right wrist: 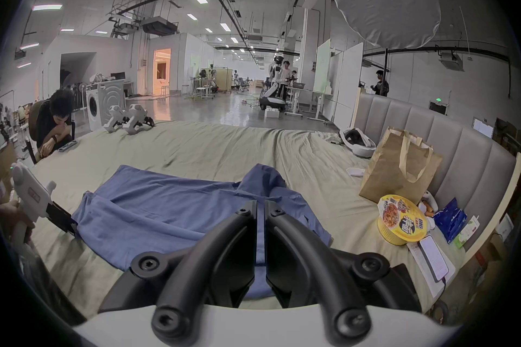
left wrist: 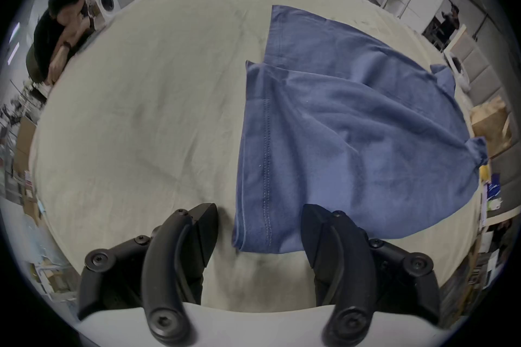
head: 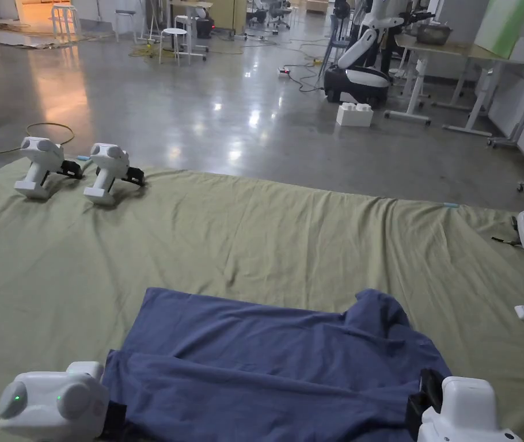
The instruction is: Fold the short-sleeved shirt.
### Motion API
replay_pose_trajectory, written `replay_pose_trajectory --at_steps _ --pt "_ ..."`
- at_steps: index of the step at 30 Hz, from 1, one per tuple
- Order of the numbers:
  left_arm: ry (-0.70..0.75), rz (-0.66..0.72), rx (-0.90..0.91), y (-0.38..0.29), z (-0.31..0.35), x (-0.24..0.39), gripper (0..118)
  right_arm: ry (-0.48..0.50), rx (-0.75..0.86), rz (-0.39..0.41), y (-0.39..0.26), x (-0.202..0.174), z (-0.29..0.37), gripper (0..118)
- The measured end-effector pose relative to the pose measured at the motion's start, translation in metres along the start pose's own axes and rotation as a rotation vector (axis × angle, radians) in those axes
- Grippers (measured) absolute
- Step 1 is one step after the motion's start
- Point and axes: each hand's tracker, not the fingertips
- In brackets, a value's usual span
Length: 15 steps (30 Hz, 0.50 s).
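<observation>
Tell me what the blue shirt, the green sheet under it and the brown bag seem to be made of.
Blue shirt: soft matte knit, probably cotton jersey; it drapes in loose folds and has a double-stitched hem.
Green sheet: thin matte woven fabric, judging by its fine creases.
Brown bag: stiff kraft-type paper with flat handles; it stands upright.

3 cameras around one bed, all facing the far side of the room.

From the head view we look down and forward over the green sheet (head: 266,230), with the blue shirt (head: 266,357) close below us and the open floor behind. The left gripper view sits low, very near the shirt's hem (left wrist: 265,226), and looks along the cloth between its own spread jaws. The right gripper view sits low at the shirt's other end and faces more level, so we see the ceiling too. All 3 views share the shirt, the sheet and the 2 spare grippers (head: 76,167) at the far edge.
</observation>
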Motion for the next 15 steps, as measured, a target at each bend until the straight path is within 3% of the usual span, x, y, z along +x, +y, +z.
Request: replay_pose_trajectory --at_steps 1,4,5,8,12,14,15 --pt "0.0 -0.012 0.002 0.0 -0.001 0.004 43 0.0 -0.006 -0.005 -0.001 0.002 -0.001 7" --pt "0.002 -0.043 0.019 -0.004 0.003 0.015 28 -0.011 -0.025 -0.019 -0.006 0.009 -0.003 7" --pt "-0.017 -0.054 0.021 -0.003 0.0 0.015 18 -0.018 -0.035 -0.024 -0.008 0.013 -0.004 7" --pt "-0.038 -0.083 0.006 -0.003 0.003 0.01 11 -0.049 -0.082 -0.06 -0.011 0.033 -0.008 9" --pt "-0.033 -0.069 0.033 -0.002 0.013 -0.005 10 -0.088 -0.188 -0.07 -0.023 0.07 -0.019 37" --pt "-0.065 -0.043 0.048 -0.001 0.019 -0.011 10 -0.093 -0.292 -0.059 -0.029 0.087 -0.031 59" --pt "-0.074 -0.037 0.053 -0.001 0.021 -0.014 10 -0.089 -0.342 -0.064 -0.033 0.095 -0.038 63"
